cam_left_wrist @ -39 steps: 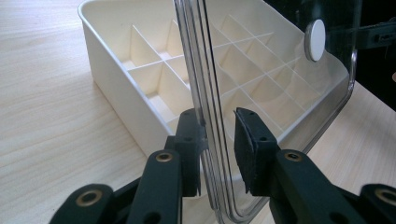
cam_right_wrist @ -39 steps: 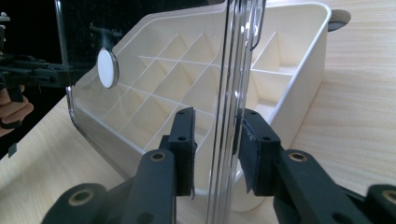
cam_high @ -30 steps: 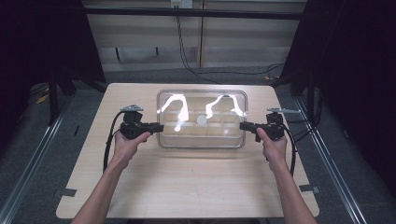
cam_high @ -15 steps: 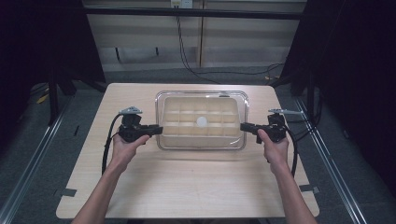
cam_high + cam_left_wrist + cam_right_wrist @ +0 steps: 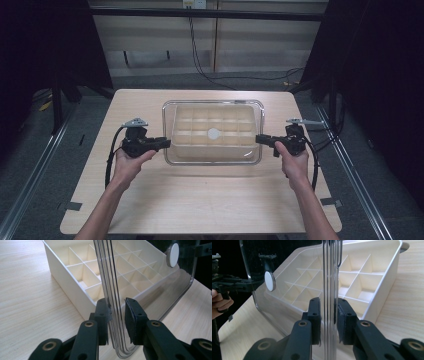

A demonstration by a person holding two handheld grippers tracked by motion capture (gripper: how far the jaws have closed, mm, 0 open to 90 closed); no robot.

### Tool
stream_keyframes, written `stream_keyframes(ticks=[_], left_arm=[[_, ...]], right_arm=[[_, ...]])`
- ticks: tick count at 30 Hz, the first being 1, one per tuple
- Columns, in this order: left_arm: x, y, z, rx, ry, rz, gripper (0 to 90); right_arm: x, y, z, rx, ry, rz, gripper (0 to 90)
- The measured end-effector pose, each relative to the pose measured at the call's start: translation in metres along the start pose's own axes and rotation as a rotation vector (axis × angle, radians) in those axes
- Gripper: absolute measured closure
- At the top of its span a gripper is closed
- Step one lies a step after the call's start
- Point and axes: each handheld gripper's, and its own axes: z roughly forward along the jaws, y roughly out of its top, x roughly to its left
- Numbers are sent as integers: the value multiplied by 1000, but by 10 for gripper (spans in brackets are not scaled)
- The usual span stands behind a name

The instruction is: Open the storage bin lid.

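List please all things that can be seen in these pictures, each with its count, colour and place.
Clear lid: one, transparent with a white round knob at its middle, over the tray, its two short edges between the gripper jaws.
Divided tray: one, cream-white with many square compartments, on the middle of the table, under the lid.
Table: one, light wood, under everything.
Cables: several, black, on the floor behind the table.
Left gripper: one, black, at the lid's left edge, jaws on either side of the rim with a small gap on one side.
Right gripper: one, black, at the lid's right edge, jaws on either side of the rim.
Hands: two, one on each gripper.
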Motion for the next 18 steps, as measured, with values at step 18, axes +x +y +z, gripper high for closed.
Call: stream_keyframes(ticks=[18], left_arm=[[-16,-10,-1,-5,-44,1,735]], right_arm=[[2,-13,-17,6,-6,28,751]])
